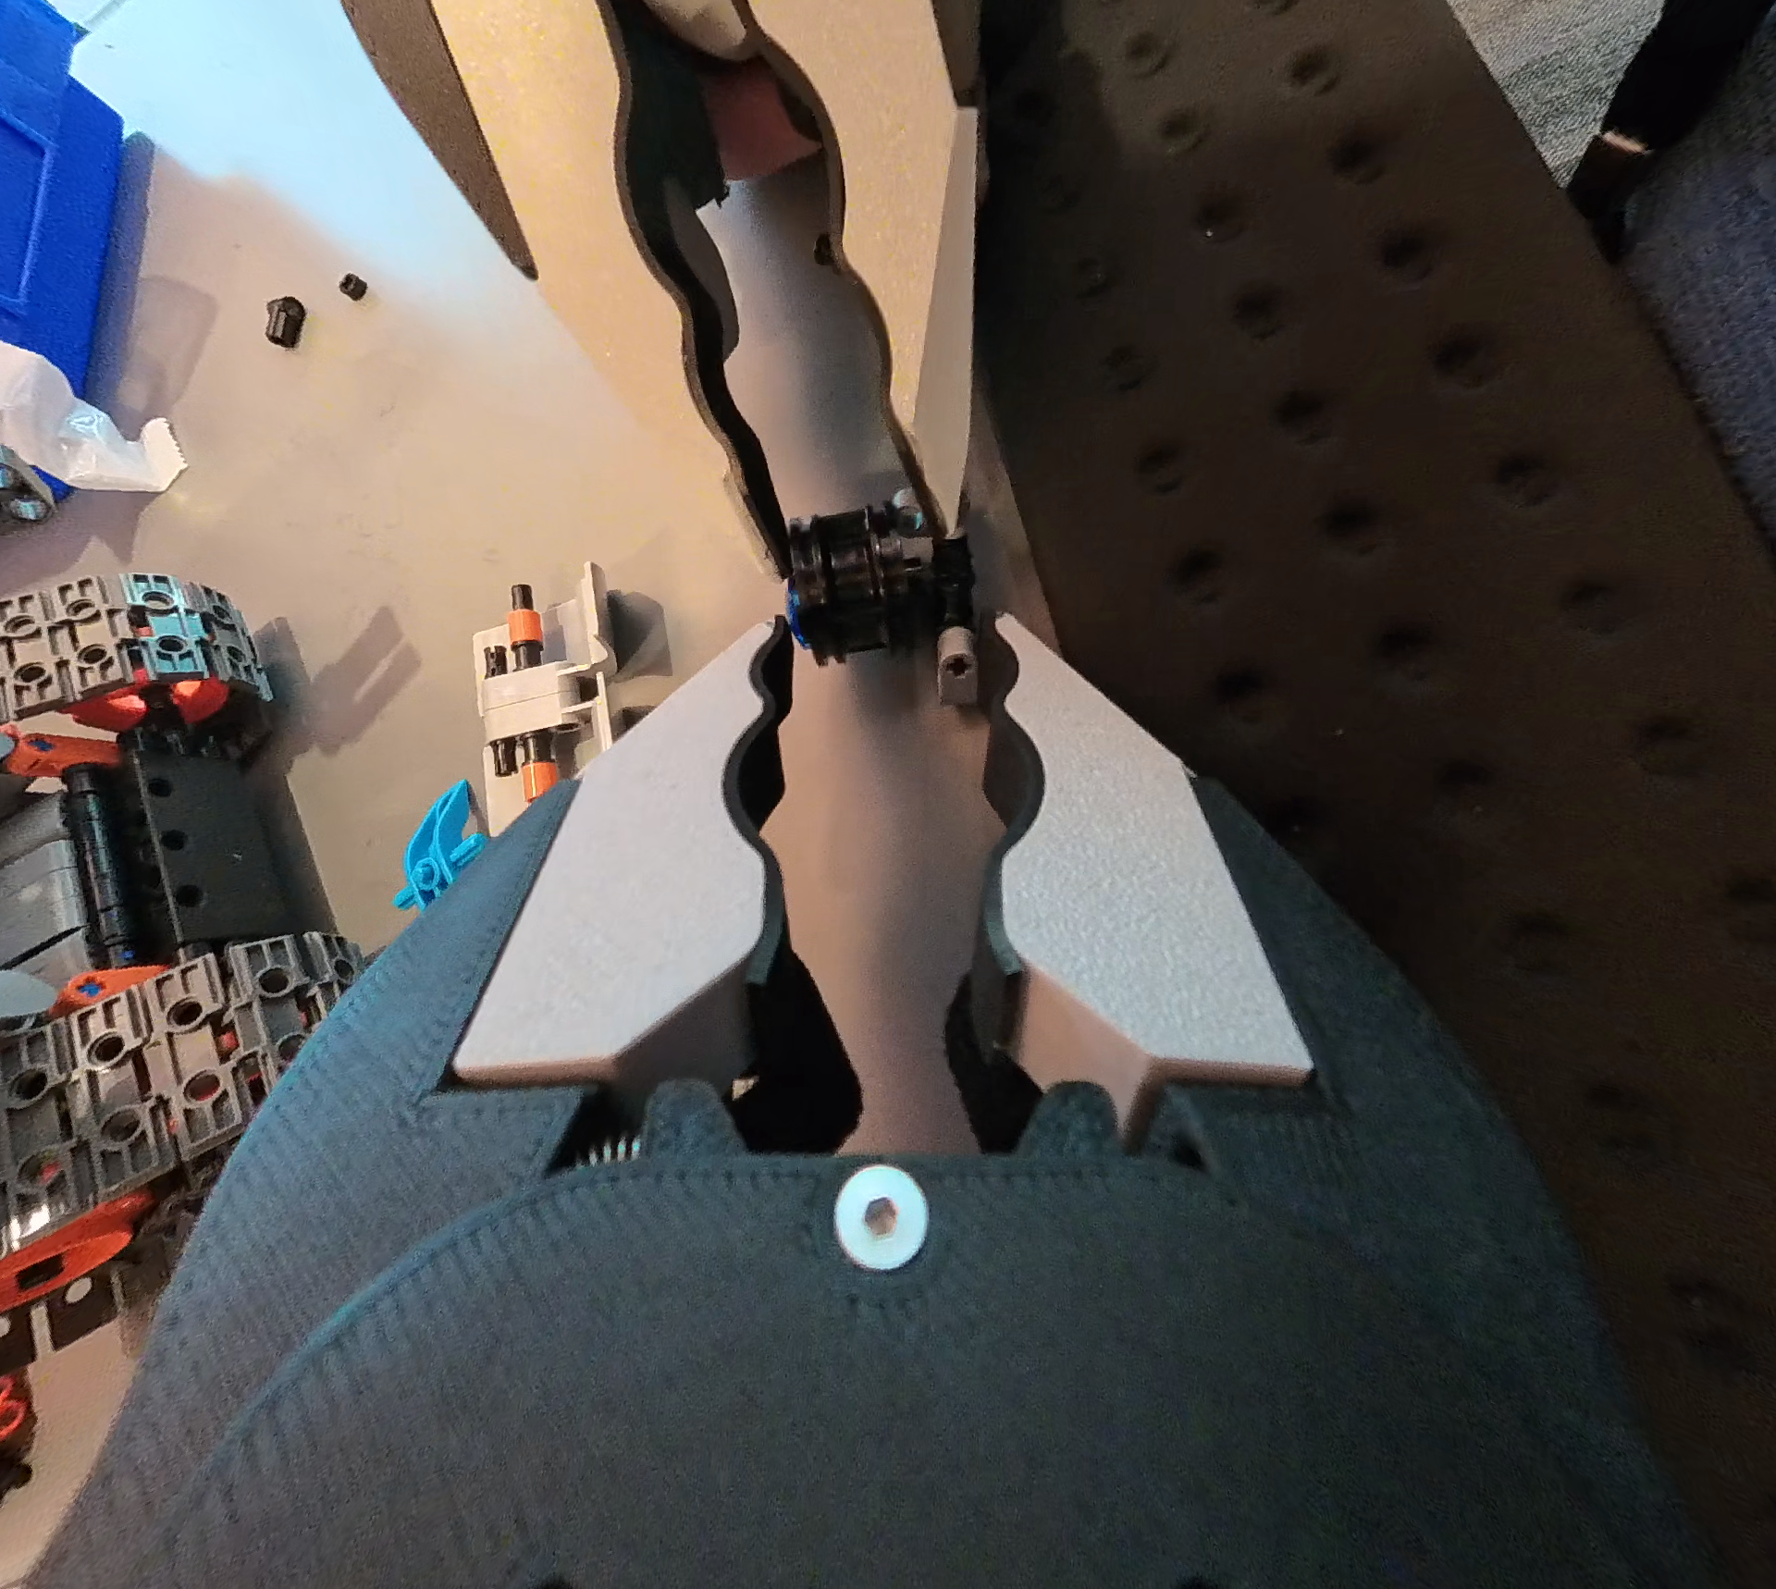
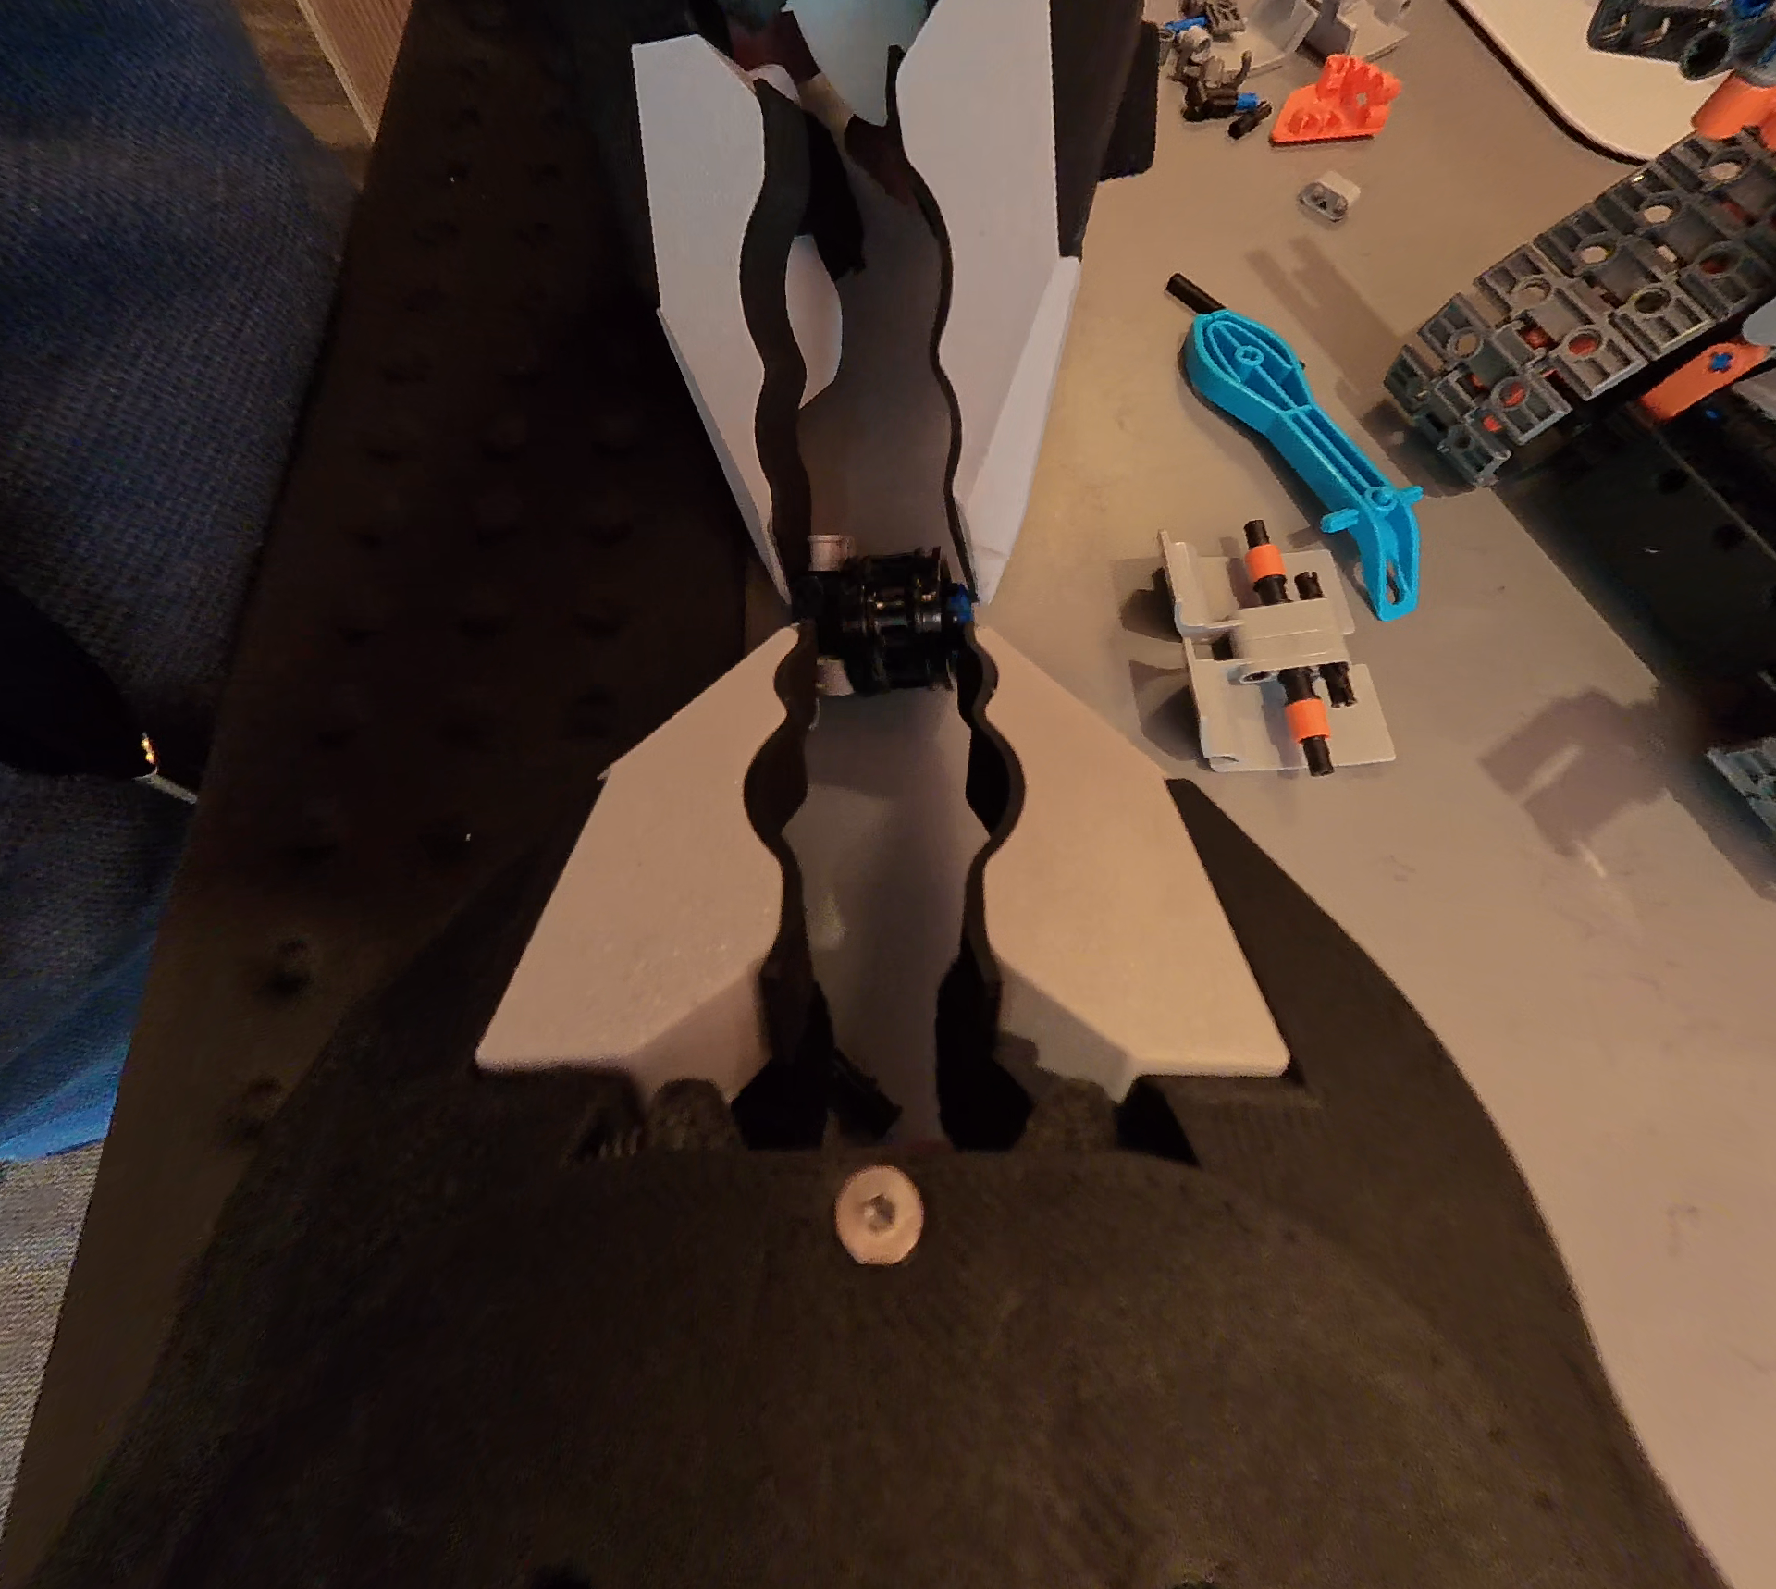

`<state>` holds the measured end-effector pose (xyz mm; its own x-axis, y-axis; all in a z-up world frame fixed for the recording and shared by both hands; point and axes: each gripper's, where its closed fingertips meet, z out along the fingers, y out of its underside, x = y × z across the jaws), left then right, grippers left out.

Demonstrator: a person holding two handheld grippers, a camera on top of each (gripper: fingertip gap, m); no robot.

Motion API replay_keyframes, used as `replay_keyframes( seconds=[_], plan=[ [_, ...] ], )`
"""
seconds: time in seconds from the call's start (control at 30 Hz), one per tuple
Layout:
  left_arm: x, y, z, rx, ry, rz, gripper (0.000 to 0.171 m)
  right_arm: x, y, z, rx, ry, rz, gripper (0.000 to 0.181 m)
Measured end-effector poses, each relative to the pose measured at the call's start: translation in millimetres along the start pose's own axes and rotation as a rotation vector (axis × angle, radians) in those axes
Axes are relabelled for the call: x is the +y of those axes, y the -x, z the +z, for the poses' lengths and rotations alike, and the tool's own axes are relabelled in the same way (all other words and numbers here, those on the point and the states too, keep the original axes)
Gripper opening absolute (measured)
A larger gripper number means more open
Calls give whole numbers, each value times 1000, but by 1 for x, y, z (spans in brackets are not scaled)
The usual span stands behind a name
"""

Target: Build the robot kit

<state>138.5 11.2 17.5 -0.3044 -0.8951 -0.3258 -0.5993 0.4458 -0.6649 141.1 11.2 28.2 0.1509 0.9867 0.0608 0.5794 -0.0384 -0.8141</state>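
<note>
left gripper (image 1: 879,640): fingertips pinch the near half of a small black gear cluster (image 1: 870,582); clenched on it
right gripper (image 2: 889,640): tips grip the same black gear cluster from the opposite side, the two grippers nose to nose
gear cluster: held in the air between both sets of tips, above the grey table (image 2: 1345,1014), a small grey peg (image 1: 958,664) at its side
nearby: blue tool (image 2: 1297,438) and grey bracket (image 2: 1269,659) lie apart on the table; tracked model (image 1: 125,870) further off
risk: both holds sit only at the tips; a twist or uneven pull could pop the cluster free; loose pieces might drop
</note>
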Motion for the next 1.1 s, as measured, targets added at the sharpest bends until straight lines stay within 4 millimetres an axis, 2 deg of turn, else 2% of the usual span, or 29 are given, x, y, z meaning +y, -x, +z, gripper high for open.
replay_keyframes(
  seconds=[0.17,0.23,1.1],
  plan=[
    [1,-2,1,20,3,-17,36,1,0,1,-4,8,7,30],
    [1,-3,2,37,1,-33,37,3,-1,2,-3,23,15,38],
    [0,-6,5,68,-13,-74,31,0,-1,-3,12,-11,-22,30]
  ],
)
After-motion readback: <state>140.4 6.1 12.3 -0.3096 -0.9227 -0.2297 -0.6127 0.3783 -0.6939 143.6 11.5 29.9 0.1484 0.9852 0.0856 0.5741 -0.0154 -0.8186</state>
